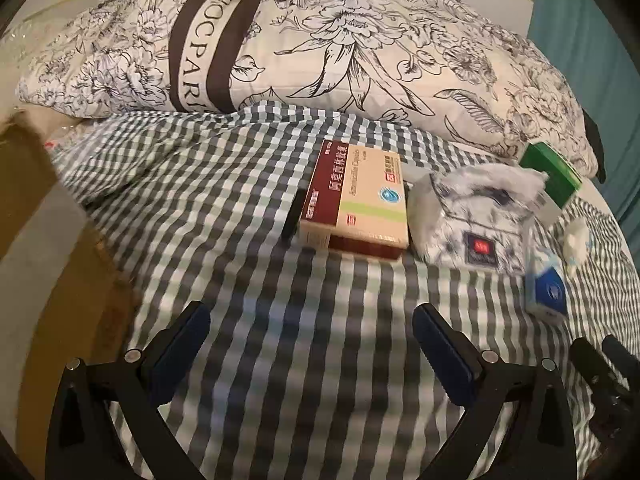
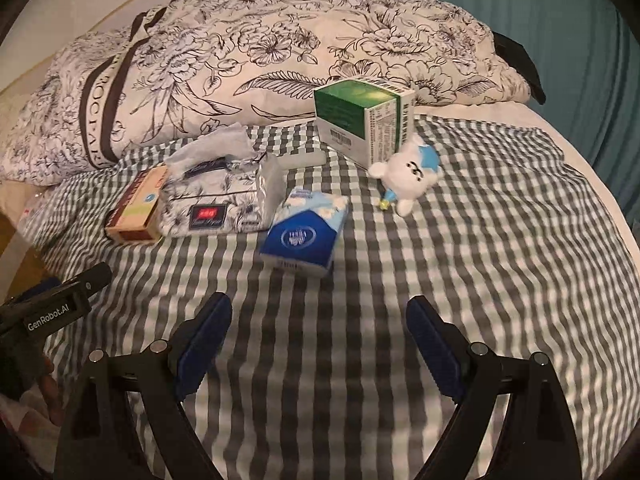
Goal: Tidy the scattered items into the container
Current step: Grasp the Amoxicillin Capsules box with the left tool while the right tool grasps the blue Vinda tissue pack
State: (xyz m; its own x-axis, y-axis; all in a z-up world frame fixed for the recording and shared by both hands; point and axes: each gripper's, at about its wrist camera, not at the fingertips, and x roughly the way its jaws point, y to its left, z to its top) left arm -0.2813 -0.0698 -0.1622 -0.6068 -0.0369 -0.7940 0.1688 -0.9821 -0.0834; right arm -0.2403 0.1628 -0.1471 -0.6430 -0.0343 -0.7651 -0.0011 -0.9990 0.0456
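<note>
Scattered items lie on a checked cloth (image 2: 460,240) on a bed. A red and beige medicine box (image 1: 356,200) (image 2: 138,208) lies at the left, with a thin black object (image 1: 291,216) beside it. Next to it is a floral tissue pack (image 1: 476,220) (image 2: 224,200), then a blue tissue pack (image 1: 546,284) (image 2: 304,232). A green and white box (image 2: 362,120) (image 1: 554,176) and a small white plush toy (image 2: 408,176) lie further right. My left gripper (image 1: 312,324) is open and empty, short of the medicine box. My right gripper (image 2: 320,316) is open and empty, short of the blue tissue pack.
A large floral pillow (image 1: 320,48) (image 2: 260,60) lies behind the items. A brown cardboard surface (image 1: 44,280) stands at the left of the bed. A teal curtain (image 2: 560,40) hangs at the right. The left gripper's body (image 2: 48,312) shows at the right wrist view's left edge.
</note>
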